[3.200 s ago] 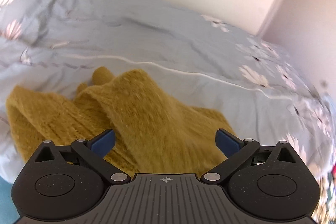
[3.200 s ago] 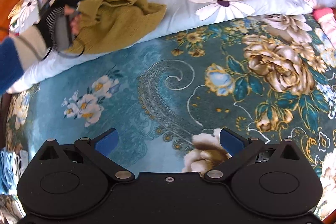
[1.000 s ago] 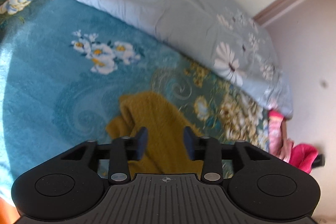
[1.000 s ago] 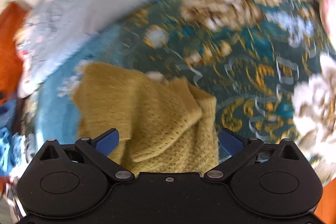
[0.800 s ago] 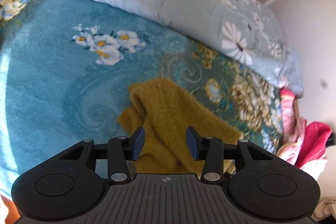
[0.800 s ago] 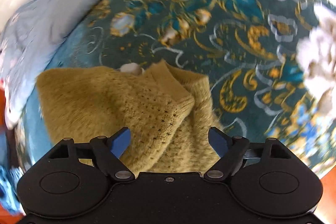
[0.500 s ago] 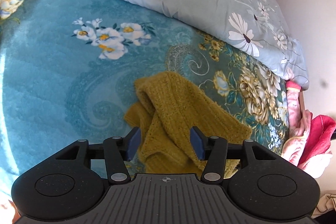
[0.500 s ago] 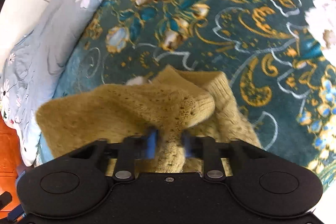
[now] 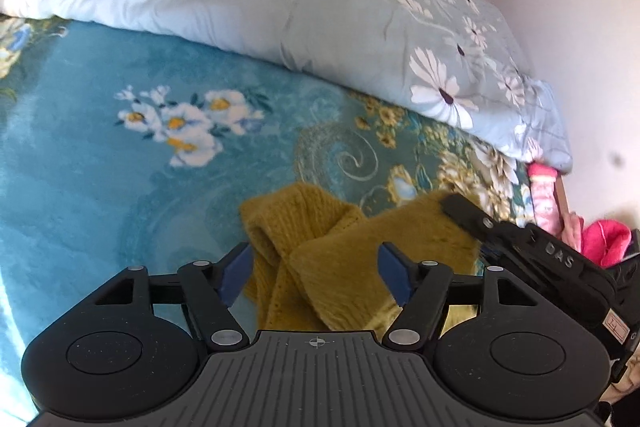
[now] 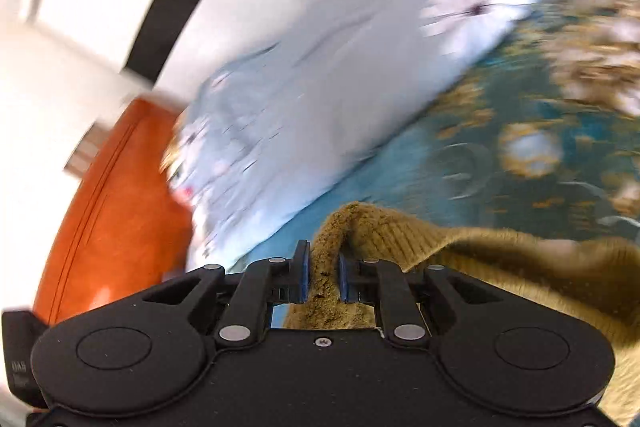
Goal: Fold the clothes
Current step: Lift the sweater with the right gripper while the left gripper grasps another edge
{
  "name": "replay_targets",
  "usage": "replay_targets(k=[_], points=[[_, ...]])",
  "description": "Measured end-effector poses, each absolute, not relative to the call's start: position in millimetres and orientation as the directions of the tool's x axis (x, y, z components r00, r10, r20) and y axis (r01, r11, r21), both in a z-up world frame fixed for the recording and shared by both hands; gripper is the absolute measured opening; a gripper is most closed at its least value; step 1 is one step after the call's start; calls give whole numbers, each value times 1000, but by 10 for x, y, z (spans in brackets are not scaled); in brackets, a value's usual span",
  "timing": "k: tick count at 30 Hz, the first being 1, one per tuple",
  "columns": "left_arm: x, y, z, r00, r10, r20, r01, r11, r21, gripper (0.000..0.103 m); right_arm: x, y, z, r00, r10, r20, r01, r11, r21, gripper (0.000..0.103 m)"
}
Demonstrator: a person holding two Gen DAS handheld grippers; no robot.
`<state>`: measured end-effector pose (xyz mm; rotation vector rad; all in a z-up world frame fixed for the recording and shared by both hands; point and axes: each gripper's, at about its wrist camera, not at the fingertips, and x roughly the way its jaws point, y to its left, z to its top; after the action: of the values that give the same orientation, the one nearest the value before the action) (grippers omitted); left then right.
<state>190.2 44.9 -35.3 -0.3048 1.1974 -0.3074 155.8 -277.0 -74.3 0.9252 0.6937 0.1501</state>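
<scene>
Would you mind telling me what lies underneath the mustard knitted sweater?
The mustard sweater lies on the teal floral blanket, visible all around it. Whatever sits directly beneath its bunched folds is covered.

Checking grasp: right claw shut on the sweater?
Shut on it: right claw pinches a bunched ridge of the mustard sweater between its pads.

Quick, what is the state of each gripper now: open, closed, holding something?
Left gripper: jaws opening, mustard sweater lies between them, not pinched.
Right gripper: closed on a fold of the sweater.
</scene>
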Motion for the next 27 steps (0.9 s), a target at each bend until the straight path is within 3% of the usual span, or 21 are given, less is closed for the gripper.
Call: replay_targets(k=[2, 5, 7, 15, 18, 20, 24, 27], points=[[1911, 523, -308, 345, -387, -855, 76, 919, -386, 67, 1801, -2641, -677, 771, 446, -454, 126, 591, 796, 16], [1930, 445, -198, 364, -364, -857, 206, 929, -307, 71, 2054, -2510, -611, 755, 491, -435, 70, 599, 798, 16], [1954, 310, -172, 369, -355, -859, 304, 920, -249, 76, 2149, -2493, -596, 734, 520, -437, 56, 595, 802, 16], [1949, -318, -449, 312, -375, -873, 559, 815, -151, 76, 2142, -2535, -633, 665, 553, -503, 85, 613, 786, 18], [1918, -438, -568, 326, -362, -873, 562, 817, -130, 66, 2119, -2555, -636, 658, 552, -512, 88, 619, 780, 19], [1934, -470, -646, 305, -380, -873, 544, 822, -168, 39, 2132, -2550, -654, 655, 546, -522, 95, 627, 774, 20], [1924, -542, -802, 325, -348, -879, 528, 838, -136, 24, 2153, -2543, -718, 646, 544, -535, 112, 626, 772, 22], [1979, -451, -896, 335, -333, -881, 461, 874, -155, 18, 2109, -2554, -728, 640, 530, -556, 116, 649, 752, 34]])
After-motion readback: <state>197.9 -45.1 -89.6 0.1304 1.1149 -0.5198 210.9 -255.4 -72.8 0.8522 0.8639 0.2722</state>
